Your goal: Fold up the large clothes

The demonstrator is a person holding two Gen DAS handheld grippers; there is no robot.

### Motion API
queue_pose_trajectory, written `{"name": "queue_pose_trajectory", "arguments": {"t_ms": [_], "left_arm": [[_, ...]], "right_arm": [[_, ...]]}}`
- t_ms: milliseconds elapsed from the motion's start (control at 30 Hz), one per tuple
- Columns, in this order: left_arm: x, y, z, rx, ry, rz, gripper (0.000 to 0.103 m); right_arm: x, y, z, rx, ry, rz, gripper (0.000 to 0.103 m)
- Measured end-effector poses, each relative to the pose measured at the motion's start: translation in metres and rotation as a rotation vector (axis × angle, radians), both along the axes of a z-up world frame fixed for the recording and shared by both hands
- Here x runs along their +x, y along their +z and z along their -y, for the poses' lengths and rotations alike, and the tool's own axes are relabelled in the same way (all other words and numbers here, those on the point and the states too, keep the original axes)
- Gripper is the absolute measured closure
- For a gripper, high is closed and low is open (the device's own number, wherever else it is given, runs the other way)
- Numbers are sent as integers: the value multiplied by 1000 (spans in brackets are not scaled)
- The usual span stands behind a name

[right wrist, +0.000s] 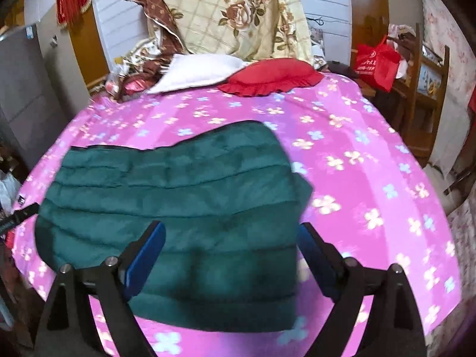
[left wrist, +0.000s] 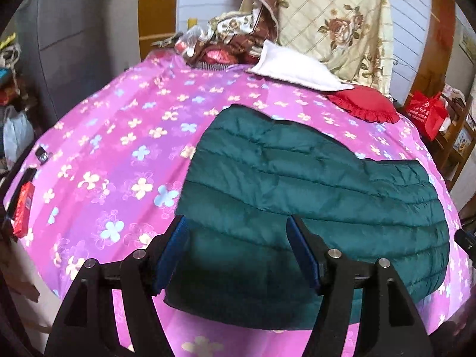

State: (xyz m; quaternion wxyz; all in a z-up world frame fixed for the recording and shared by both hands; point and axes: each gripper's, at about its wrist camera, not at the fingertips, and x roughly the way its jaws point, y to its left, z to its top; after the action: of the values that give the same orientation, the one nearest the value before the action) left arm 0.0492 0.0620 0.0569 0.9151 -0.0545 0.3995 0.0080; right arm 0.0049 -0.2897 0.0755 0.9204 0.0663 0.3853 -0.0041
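A dark green quilted down jacket (left wrist: 312, 196) lies folded and flat on the pink flowered bedspread (left wrist: 119, 136). It also shows in the right wrist view (right wrist: 178, 196). My left gripper (left wrist: 238, 223) is open and empty, held above the jacket's near left part. My right gripper (right wrist: 230, 229) is open and empty, held above the jacket's near right part. Both have blue pads and hold nothing.
A white pillow (left wrist: 294, 65), a red frilled cushion (left wrist: 366, 104) and a rose-patterned quilt (left wrist: 336, 15) lie at the bed's far end. A red box (left wrist: 23, 205) sits at the bed's left edge. A red bag (right wrist: 376, 59) hangs on wooden furniture at right.
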Motion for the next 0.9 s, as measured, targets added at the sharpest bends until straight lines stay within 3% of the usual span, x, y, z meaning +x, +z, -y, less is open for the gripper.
{"name": "queue_pose_trajectory", "arguments": {"t_ms": [433,900], "left_arm": [[-24,0,54,52,-56,56,53],[-33,-3,69,136,-32,87,53]], "right_arm": [[-7,-20,-56,15,39,-2,11],[-10,-20,-79,-19,51,20,11]]}}
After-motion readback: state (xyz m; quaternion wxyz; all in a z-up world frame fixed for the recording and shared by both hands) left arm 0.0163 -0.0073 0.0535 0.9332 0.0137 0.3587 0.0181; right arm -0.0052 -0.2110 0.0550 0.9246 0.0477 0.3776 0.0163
